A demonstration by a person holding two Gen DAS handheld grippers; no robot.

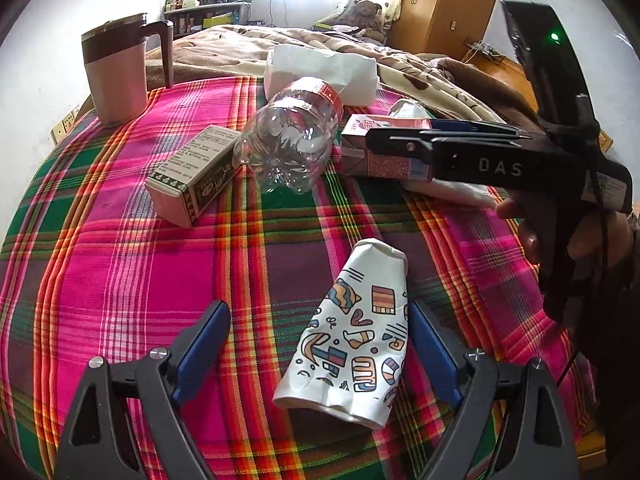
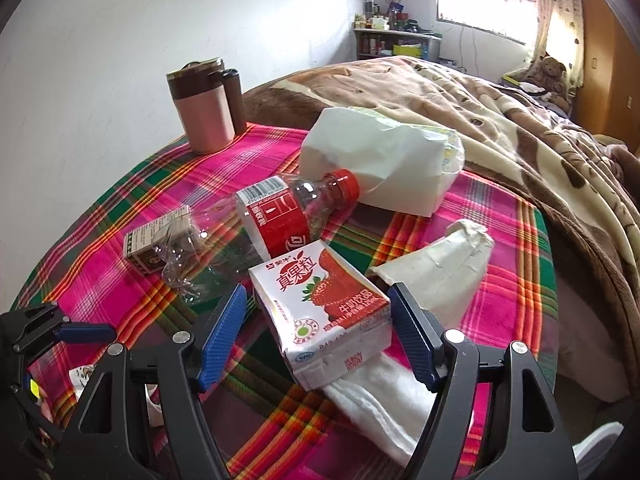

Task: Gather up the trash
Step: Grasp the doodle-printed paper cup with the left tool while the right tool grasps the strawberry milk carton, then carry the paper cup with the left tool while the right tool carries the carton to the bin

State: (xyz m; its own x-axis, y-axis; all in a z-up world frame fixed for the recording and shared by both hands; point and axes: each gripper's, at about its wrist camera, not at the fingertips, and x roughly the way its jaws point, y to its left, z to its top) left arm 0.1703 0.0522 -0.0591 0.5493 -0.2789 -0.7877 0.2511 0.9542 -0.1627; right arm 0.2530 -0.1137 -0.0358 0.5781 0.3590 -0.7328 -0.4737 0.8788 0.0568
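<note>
Right claw point(image 2: 318, 334), spread wide, straddles the strawberry milk carton point(image 2: 324, 312) just beside the bottle point(image 2: 280, 216); carton's long axis runs along the fingers. Left claw point(image 1: 320, 340), wide, brackets the paper cup point(image 1: 352, 340).

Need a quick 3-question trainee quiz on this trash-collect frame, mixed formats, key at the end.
1. True or false: the right gripper is already shut on the strawberry milk carton.
2. What lies between the open fingers of the left gripper?
A. the crushed patterned paper cup
B. the empty cola bottle
C. the pink travel mug
3. Fill in: the cola bottle lies on its side with its red cap pointing toward the white ____ pack.

Key
1. False: its jaws stand open on either side of the carton.
2. A
3. tissue
</note>
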